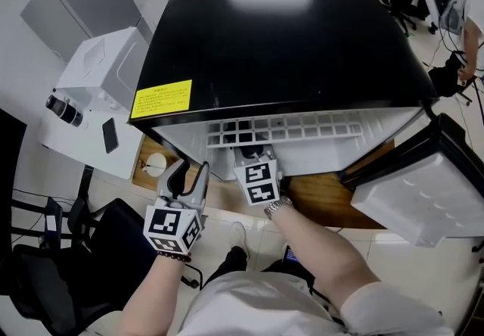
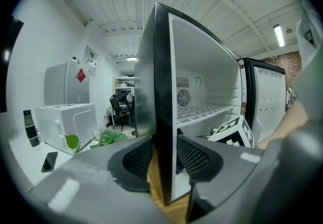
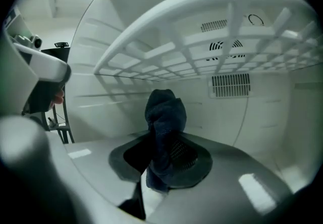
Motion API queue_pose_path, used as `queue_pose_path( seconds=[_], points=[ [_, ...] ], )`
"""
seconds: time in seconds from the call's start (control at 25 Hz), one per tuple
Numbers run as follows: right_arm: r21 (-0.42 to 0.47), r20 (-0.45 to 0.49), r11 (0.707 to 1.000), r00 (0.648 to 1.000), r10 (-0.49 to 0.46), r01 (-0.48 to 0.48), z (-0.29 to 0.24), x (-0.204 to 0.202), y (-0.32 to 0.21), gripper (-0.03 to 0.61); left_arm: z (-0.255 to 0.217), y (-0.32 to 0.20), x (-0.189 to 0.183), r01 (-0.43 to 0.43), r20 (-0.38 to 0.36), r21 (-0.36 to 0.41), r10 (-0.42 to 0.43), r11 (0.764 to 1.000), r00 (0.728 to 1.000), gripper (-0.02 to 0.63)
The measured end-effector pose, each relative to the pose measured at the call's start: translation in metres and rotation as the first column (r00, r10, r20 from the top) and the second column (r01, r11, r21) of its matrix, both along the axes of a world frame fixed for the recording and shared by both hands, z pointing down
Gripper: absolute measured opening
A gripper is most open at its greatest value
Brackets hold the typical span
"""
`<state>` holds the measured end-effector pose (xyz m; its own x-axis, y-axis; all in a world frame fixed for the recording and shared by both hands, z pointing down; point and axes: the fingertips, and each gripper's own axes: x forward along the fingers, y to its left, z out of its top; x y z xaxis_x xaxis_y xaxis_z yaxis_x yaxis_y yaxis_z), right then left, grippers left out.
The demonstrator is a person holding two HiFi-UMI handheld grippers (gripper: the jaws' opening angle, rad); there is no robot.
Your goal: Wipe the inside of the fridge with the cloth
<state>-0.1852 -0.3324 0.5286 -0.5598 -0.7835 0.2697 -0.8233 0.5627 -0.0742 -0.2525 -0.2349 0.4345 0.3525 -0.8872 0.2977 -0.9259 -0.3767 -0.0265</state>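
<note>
- Right tool (image 3: 161, 156) clamped on dark blue cloth (image 3: 164, 114). Cloth stands bunched upright between jaws, inside fridge (image 1: 287, 39), below wire shelf (image 3: 217, 51).
- Cloth tip not clearly touching any wall. Risk: pass wipes air, or hard tool body scrapes liner instead.
- Shelf close overhead. Upward sweep may knock it loose.
- Bunched cloth may slip from grip under drag.
- Left tool (image 1: 191, 168): jaws apart, straddling fridge side-wall edge, seemingly not squeezing. Hard push may slide fridge on wooden surface (image 1: 325, 198).
</note>
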Motion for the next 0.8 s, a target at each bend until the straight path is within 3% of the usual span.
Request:
queue_pose_path(
  seconds=[0.32,0.8],
  points=[
    [-0.058,-0.034,0.998,0.999,-0.033,0.031,0.031,-0.035,-0.014,0.075,-0.001,0.001,0.001,-0.023,0.009,-0.001,0.023,1.0,1.0,0.147],
    [-0.119,-0.125,0.991,0.991,0.039,-0.054,0.062,-0.01,-0.033,0.075,-0.001,0.002,0.0,-0.028,-0.004,0.002,0.028,1.0,1.0,0.147]
  ],
)
